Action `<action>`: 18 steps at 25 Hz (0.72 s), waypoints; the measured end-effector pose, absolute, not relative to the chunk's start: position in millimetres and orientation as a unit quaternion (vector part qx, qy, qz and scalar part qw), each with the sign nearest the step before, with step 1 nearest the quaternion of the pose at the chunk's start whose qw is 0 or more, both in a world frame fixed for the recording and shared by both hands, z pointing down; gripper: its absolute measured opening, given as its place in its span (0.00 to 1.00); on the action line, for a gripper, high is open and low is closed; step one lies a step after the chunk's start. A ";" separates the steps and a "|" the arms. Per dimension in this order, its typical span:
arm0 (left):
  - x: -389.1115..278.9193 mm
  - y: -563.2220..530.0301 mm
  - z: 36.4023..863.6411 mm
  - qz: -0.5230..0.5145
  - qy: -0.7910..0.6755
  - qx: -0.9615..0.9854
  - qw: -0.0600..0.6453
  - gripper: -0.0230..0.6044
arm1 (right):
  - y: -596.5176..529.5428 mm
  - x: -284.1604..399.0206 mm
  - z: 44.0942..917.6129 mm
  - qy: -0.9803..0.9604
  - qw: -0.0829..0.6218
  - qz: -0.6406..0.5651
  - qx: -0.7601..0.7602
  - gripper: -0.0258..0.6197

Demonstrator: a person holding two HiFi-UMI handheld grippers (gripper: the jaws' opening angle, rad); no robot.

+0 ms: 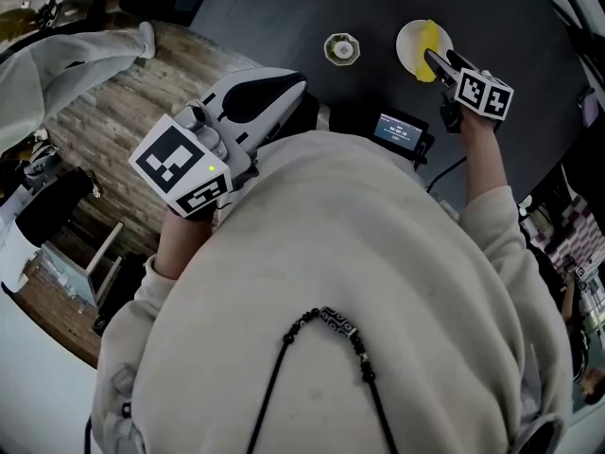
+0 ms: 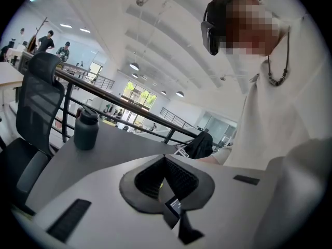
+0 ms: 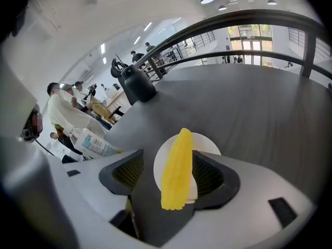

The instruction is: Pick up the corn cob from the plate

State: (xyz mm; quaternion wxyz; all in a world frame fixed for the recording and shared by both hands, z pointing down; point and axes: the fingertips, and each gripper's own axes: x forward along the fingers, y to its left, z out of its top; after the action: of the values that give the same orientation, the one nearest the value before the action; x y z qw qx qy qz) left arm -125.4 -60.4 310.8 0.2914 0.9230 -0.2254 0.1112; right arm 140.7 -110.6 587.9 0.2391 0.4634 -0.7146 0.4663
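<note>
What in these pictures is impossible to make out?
- Head view: the right tongs cover part of the corn cob and plate.
- Head view: writing on the small screen is too small to read.
- Right gripper view: the plastic bottle has a blurred, unreadable label.

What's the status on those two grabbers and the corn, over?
Left gripper shut, empty. Right gripper open, jaws either side of the corn cob, not gripping. Cob lies on the white plate. Nothing in the way.
</note>
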 end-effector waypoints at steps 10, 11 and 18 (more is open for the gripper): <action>-142.4 -54.1 314.6 0.103 -0.257 0.912 0.302 0.04 | -111.6 146.4 626.7 -0.694 0.301 0.482 0.442 0.50; -143.4 -54.0 315.8 0.102 -0.260 0.911 0.304 0.04 | -110.9 145.1 630.3 -0.693 0.306 0.483 0.439 0.50; -131.2 -46.2 314.3 0.091 -0.252 0.911 0.314 0.04 | -106.5 125.4 655.0 -0.658 0.317 0.542 0.415 0.49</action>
State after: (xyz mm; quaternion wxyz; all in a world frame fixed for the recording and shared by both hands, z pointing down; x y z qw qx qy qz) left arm -131.2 -46.2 314.3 0.3141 0.9108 -0.2519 0.0909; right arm 125.4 -106.5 655.0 0.3173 0.4146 -0.6583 0.5424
